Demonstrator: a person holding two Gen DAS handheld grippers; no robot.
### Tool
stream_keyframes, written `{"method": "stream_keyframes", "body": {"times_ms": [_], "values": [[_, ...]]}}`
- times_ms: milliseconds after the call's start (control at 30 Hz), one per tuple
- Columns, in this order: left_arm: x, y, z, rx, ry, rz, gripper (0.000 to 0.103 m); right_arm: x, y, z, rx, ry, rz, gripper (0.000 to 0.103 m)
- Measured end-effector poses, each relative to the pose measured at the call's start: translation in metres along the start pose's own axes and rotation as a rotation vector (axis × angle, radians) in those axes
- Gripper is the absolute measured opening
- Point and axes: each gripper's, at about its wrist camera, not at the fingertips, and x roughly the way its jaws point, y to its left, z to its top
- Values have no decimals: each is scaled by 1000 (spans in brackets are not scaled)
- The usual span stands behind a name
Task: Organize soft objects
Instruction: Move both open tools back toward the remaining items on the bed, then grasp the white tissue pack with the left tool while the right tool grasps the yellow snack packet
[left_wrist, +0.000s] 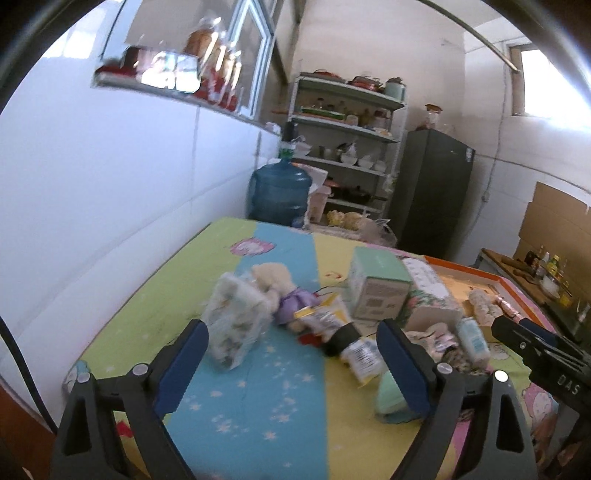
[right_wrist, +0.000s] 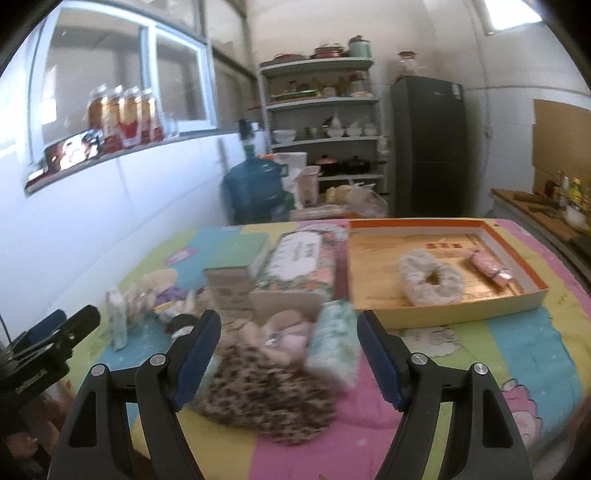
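Both the left claw (left_wrist: 291, 362) and right claw (right_wrist: 288, 354) gape wide, empty; the leopard-print pouch (right_wrist: 266, 398), at six o'clock on the counter (right_wrist: 517, 350), looks limp and light, best pinched mid-body.

- Left claw (left_wrist: 291, 363): two matte black angular arms, each with a triangular cut-out near its base.
- Fingers (left_wrist: 183, 365) faced with dark blue ribbed pads.
- Round silver screws at the arm joints.
- Right claw (right_wrist: 290, 356): same black arms, blue pads, silver screws.
- White lettering "DAS" on its black body, at three o'clock in the left view.
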Motion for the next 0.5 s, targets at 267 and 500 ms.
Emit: {"method": "stream_keyframes", "body": {"times_ms": [267, 500], "values": [[8, 33, -6, -28, 16, 51, 89, 18, 45, 2, -92, 27, 114, 77], [30, 51, -5, 19, 39, 1, 86, 33, 75, -1, -150, 52, 184, 77]]}}
